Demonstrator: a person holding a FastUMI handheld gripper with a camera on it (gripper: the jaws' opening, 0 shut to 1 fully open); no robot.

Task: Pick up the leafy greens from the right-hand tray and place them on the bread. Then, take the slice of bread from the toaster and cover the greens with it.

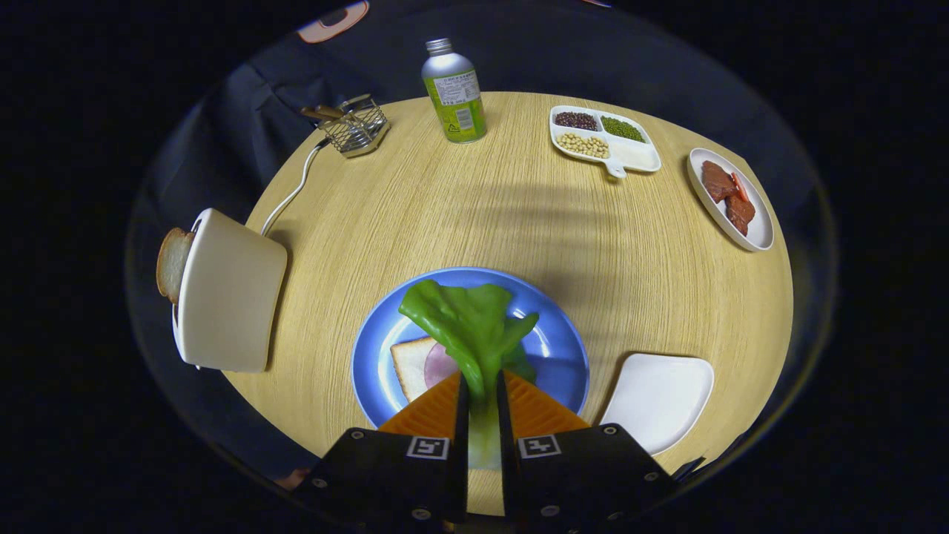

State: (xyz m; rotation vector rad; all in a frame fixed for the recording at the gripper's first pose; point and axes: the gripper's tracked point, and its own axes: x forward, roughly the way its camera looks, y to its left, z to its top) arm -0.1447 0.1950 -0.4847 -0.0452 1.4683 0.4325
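- The hand-held gripper (482, 389) has its fingers drawn narrow, both pressing on the pale stalk of the leafy greens (471, 326).
- The greens run straight ahead along the line of the fingers: stalk pinched between them, the broad green leaf fanning out just beyond the tips.
- The leaf hangs over the blue plate (378, 371), which lies on the round wooden desk (460, 215) directly ahead of the fingers.
- On the plate sits a slice of bread (408, 363) with a pinkish round of what looks like ham (439, 365) on top; it lies just beside and a little left of the stalk, partly hidden by the left finger and the leaf.
- By my judgement, the coming move turns on this offset: the greens look to sit slightly right of the bread, so a small shift left would bring the leaf over it before letting go.
- The white tray (660, 397) to the right of the plate carries nothing visible, so it is probably the greens' tray.
- The toaster (230, 293) stands well left of the plate, a second slice of bread (172, 261) poking out of it, not yet taken.
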